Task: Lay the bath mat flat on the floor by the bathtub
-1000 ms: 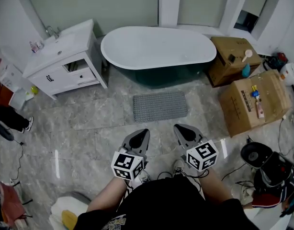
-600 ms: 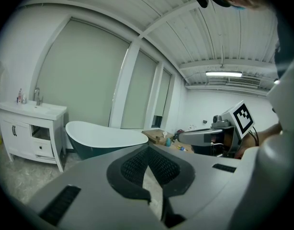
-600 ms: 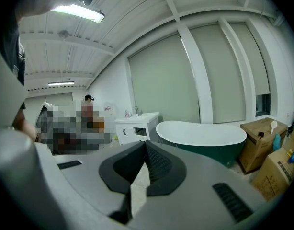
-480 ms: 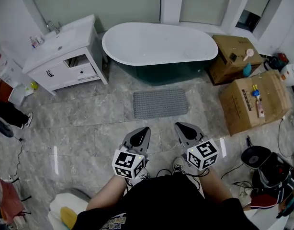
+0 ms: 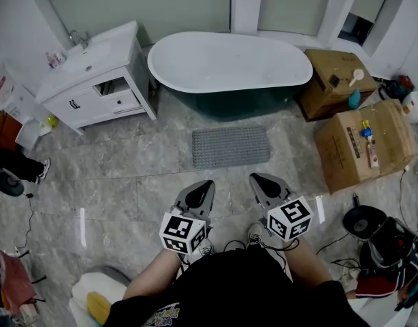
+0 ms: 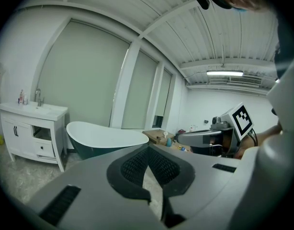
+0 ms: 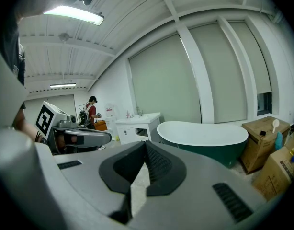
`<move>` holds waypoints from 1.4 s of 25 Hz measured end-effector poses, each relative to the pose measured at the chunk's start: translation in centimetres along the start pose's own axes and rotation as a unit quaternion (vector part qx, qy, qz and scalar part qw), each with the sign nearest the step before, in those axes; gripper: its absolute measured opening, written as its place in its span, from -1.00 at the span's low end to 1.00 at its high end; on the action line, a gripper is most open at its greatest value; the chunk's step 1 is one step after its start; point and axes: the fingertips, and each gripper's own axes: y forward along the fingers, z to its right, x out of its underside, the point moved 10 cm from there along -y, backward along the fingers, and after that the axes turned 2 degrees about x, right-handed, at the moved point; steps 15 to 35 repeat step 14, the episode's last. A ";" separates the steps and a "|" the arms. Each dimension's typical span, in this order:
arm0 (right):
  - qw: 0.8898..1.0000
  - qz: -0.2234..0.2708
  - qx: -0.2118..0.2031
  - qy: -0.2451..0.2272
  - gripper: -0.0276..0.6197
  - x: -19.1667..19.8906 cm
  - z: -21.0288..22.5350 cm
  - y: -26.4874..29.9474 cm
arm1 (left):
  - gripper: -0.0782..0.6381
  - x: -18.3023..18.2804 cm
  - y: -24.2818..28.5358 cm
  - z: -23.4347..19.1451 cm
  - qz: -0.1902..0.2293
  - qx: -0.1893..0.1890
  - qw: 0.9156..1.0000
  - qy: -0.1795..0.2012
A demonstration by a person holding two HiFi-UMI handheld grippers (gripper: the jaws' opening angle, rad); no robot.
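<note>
**Both grippers held low, jaws together**

The left gripper [image 5: 206,184] and right gripper [image 5: 254,178] are held side by side, close before the body, low in the head view. The left is angled toward 1 o'clock and the right toward 11 o'clock, so the tips converge slightly but stay apart. The jaws of each are seen pressed together at the tips in its own gripper view. The left marker cube [image 5: 182,233] and right marker cube [image 5: 289,219] are turned upward. The left forearm [image 5: 152,278] and right forearm [image 5: 311,268] are bent in from 7 and 5 o'clock.
</note>
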 end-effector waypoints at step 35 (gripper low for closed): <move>1.000 0.004 -0.008 -0.009 -0.86 0.0 -0.4 -1.2 | -0.74 0.3 -0.8 1.4 0.004 -0.002 1.000 0.003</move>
